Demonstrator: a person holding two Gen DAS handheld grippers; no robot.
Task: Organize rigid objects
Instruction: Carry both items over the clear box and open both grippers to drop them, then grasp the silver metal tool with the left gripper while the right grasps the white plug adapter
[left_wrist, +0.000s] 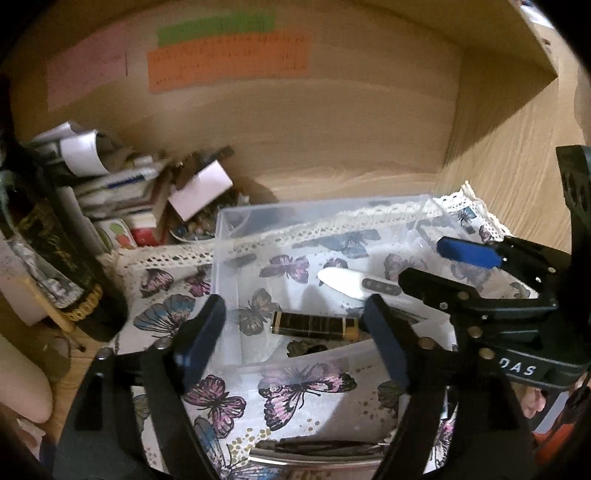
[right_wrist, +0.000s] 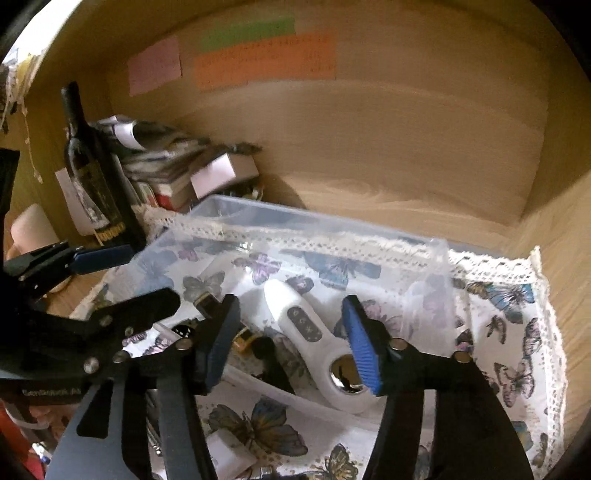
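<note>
Both tools hang with their fingers spread and nothing between them: the left gripper (left_wrist: 291, 339) over the near edge of the clear plastic box (left_wrist: 221, 236), the right gripper (right_wrist: 291, 343) just above the white handheld device (right_wrist: 306, 325) lying inside it beside a black-and-gold case (left_wrist: 314, 325). The device looks smooth and curved, so a pinch could squirt it sideways or nudge the light box across the butterfly cloth (left_wrist: 295, 398). Its lower end is hidden by a fingertip, and the dark items nearby are too blurred to name.
</note>
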